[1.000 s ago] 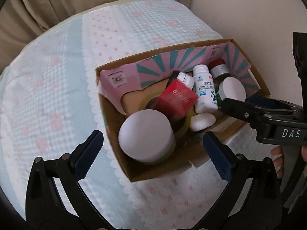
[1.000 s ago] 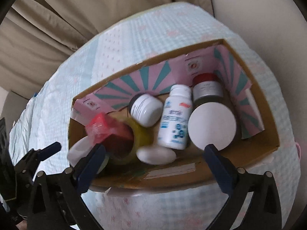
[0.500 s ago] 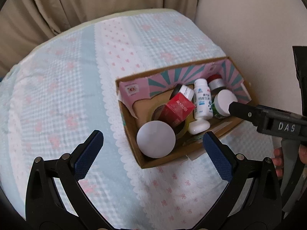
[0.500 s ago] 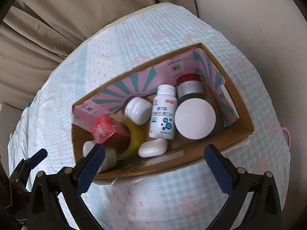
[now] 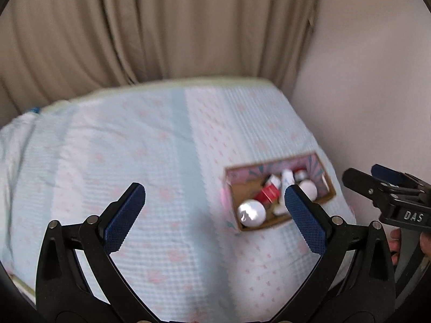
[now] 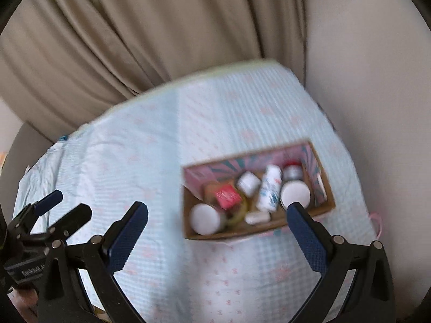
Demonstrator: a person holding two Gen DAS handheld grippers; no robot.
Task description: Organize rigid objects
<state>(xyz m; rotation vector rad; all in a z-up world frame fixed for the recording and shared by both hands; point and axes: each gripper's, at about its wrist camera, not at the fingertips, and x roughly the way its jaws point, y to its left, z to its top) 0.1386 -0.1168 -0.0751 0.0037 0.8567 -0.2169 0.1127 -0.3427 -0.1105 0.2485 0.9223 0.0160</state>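
A cardboard box (image 6: 258,232) with a pink and teal lining sits on the bed at the right; it also shows in the left wrist view (image 5: 269,224). It holds several items: a white-lidded jar (image 6: 204,219), a red carton (image 6: 227,196), a white bottle (image 6: 269,188), a second white-lidded jar (image 6: 295,193), a red-capped jar (image 6: 292,171) and a white soap-like piece (image 6: 257,218). My left gripper (image 5: 214,219) is open and empty, well back from the box. My right gripper (image 6: 216,235) is open and empty, also held back from it.
The bed has a light blue and white cover with pink flowers (image 5: 150,161). Beige curtains (image 5: 161,27) hang behind it. A pale wall (image 5: 363,80) runs along the right side, close to the box. The right gripper also shows in the left wrist view (image 5: 390,196).
Both grippers have pulled back and up from the box, which now looks small and far. The box contents have not changed. Both grippers stay open.
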